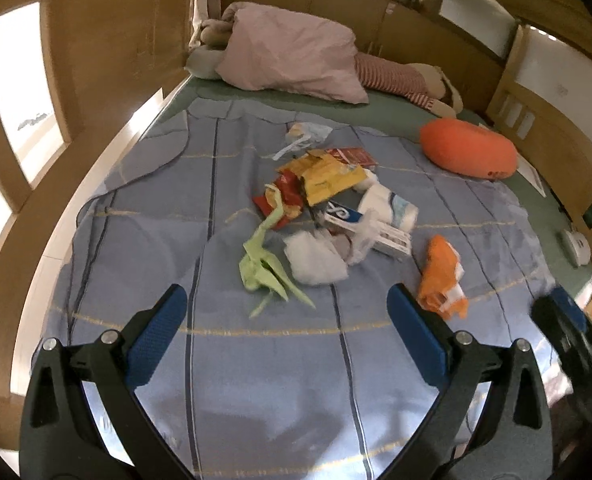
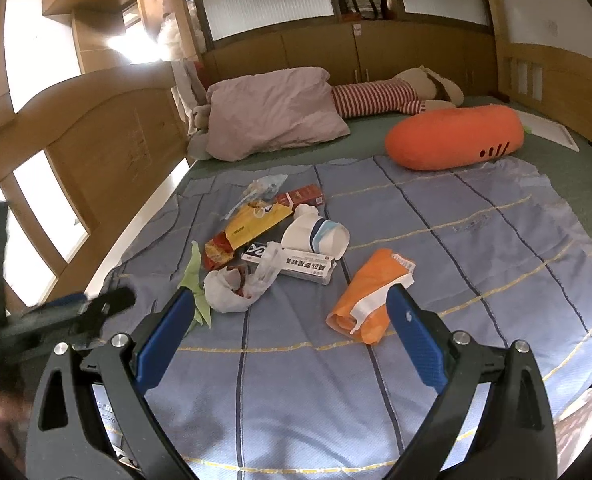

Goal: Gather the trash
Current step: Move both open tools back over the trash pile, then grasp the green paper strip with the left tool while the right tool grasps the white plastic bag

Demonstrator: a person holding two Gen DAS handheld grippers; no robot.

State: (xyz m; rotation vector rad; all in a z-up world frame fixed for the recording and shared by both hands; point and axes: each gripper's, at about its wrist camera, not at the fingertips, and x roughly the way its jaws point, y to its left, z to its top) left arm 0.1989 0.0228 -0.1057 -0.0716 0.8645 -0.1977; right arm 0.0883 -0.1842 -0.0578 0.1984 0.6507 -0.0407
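Note:
A pile of trash lies on the blue blanket (image 1: 256, 360): a green wrapper (image 1: 262, 266), a crumpled white bag (image 1: 315, 256), a yellow packet (image 1: 327, 178), a red packet (image 1: 284, 198), a white cup (image 1: 391, 208), a toothpaste box (image 1: 359, 224) and an orange wrapper (image 1: 441, 276). My left gripper (image 1: 286, 304) is open and empty, just short of the pile. My right gripper (image 2: 290, 304) is open and empty; the orange wrapper (image 2: 369, 296) lies by its right finger and the white bag (image 2: 236, 286) ahead. The right gripper also shows blurred in the left wrist view (image 1: 563, 320).
A pink pillow (image 2: 272, 112), a striped plush toy (image 2: 379, 98) and an orange carrot cushion (image 2: 453, 138) lie at the bed's head. A wooden bed frame (image 2: 108, 128) runs along the left. The left gripper shows blurred at the left edge (image 2: 76, 312).

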